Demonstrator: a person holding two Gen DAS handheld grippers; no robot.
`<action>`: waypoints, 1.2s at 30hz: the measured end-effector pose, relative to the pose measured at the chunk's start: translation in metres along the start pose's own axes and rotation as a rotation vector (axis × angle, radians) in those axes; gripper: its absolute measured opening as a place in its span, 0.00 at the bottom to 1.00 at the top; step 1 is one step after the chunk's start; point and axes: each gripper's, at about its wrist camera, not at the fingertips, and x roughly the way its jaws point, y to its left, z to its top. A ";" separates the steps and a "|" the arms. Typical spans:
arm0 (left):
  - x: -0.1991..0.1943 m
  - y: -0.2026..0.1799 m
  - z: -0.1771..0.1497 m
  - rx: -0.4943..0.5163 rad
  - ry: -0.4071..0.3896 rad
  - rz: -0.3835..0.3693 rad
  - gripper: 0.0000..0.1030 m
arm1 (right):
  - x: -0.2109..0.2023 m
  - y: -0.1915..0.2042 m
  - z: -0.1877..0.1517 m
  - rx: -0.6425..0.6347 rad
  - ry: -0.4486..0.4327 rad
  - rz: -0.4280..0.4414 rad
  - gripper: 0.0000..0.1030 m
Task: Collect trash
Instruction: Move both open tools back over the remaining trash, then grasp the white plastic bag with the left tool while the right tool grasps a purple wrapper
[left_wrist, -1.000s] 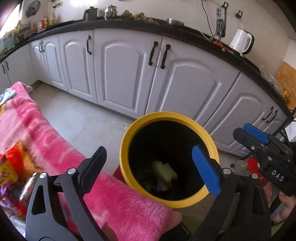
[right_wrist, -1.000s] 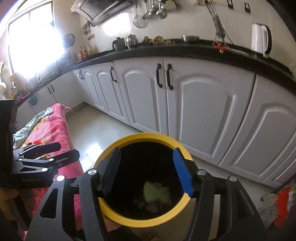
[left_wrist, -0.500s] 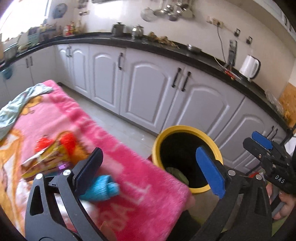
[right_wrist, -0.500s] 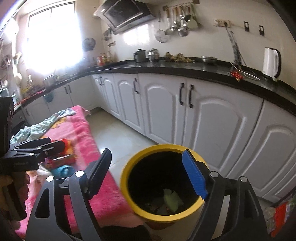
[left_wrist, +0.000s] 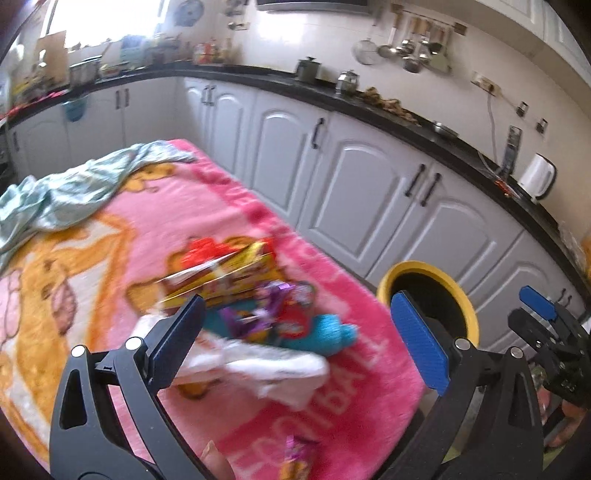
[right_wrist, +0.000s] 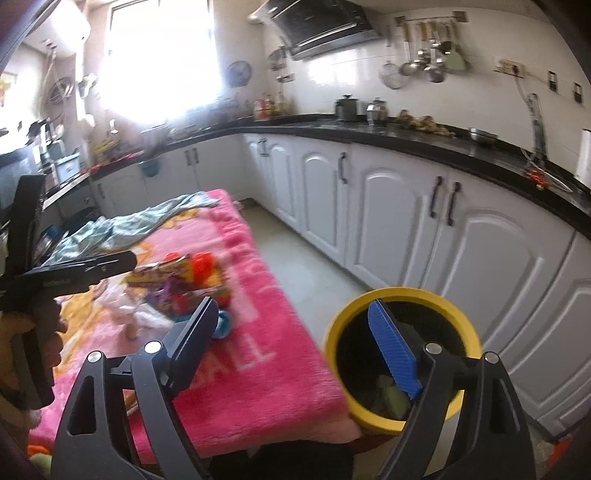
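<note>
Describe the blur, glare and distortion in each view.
Left wrist view: motion blur smears the pile of colourful wrappers on the pink fleece blanket; the fisheye bends the black countertop. Right wrist view: the window is blown out white, with softer blur; the yellow-rimmed round bin is fairly clear.

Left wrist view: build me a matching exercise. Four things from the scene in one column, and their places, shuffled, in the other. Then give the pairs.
Things:
1. yellow bin
2. wrapper pile
3. pale green cloth
4. white kettle

Places:
A. on the black countertop
B. at the far end of the pink blanket
C. on the floor beside the blanket's edge
D. in the middle of the blanket

Pairs: 1-C, 2-D, 3-B, 4-A
</note>
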 end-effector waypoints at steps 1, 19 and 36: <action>-0.001 0.008 -0.002 -0.013 0.004 0.010 0.90 | 0.003 0.007 -0.001 -0.013 0.003 0.023 0.79; 0.019 0.130 -0.044 -0.306 0.099 0.017 0.90 | 0.092 0.071 -0.008 -0.100 0.178 0.166 0.79; 0.053 0.152 -0.061 -0.455 0.127 -0.123 0.58 | 0.104 0.139 -0.082 -0.145 0.436 0.308 0.75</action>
